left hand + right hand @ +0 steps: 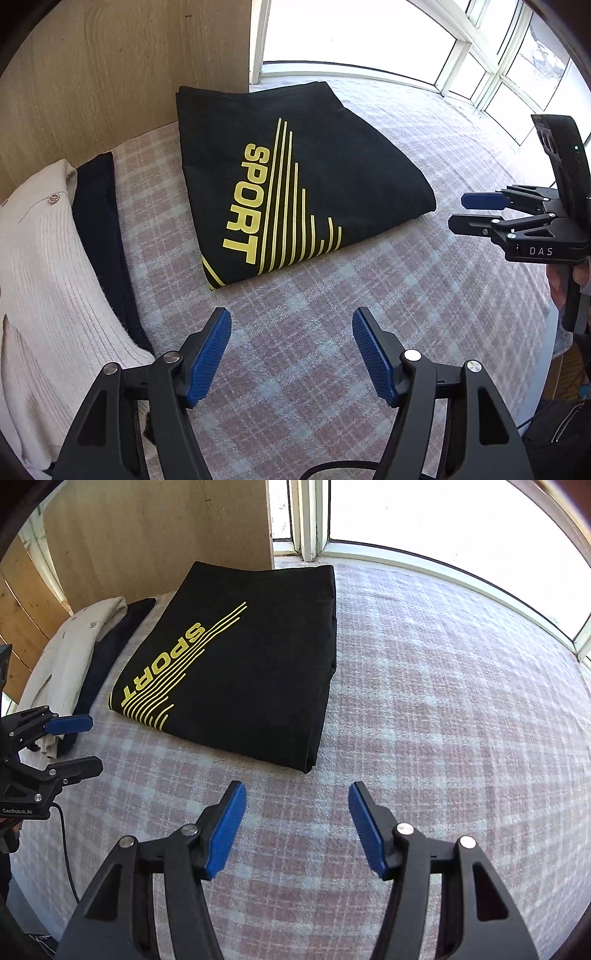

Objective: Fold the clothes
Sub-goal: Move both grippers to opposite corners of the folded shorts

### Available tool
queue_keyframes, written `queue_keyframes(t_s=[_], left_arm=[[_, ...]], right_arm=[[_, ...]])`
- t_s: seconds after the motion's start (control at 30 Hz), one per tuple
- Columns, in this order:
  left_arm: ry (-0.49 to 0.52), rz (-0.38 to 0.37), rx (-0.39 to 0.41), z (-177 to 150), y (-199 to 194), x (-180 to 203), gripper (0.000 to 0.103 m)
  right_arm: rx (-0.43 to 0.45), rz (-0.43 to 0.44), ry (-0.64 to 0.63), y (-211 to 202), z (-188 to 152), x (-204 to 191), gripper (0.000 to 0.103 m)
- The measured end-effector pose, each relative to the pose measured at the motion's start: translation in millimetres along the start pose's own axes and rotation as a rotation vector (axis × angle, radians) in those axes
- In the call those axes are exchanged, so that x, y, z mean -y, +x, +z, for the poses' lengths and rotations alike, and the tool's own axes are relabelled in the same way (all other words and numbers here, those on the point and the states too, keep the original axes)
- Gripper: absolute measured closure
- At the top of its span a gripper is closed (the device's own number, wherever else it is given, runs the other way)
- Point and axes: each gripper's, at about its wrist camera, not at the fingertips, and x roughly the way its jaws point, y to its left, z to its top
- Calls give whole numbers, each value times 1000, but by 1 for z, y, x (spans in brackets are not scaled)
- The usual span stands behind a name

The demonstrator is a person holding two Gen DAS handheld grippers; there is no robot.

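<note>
A black garment (295, 177) with a yellow "SPORT" print lies folded into a neat rectangle on the pink-and-grey plaid blanket (369, 314). My left gripper (291, 325) hovers just in front of its near edge, open, with nothing between the blue pads. In the right wrist view the same garment (240, 672) lies ahead and to the left, and my right gripper (297, 797) stands open near its front corner, empty. Each gripper shows in the other's view: the right gripper (457, 212) at the right edge, the left gripper (95, 743) at the left edge.
A folded cream ribbed sweater (40, 266) and a dark navy garment (103, 229) lie side by side at the left. A wooden panel (110, 74) rises behind them. Bright windows (369, 33) run along the back and right. Bare blanket (443, 701) stretches to the right.
</note>
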Motion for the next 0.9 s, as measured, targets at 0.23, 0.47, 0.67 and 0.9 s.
queue_keyframes(t_s=[0.23, 0.47, 0.67, 0.9], left_arm=[[-70, 13, 3, -10, 8, 3, 34], [-118, 13, 43, -1, 11, -8, 33], [-149, -24, 48, 10, 20, -24, 33], [95, -5, 50, 15, 12, -10, 33]], right_arm=[[-53, -49, 21, 14, -7, -18, 46], [60, -52, -19, 6, -8, -17, 46], [71, -2, -26, 12, 1, -1, 46], [77, 118, -111, 0, 3, 7, 46]])
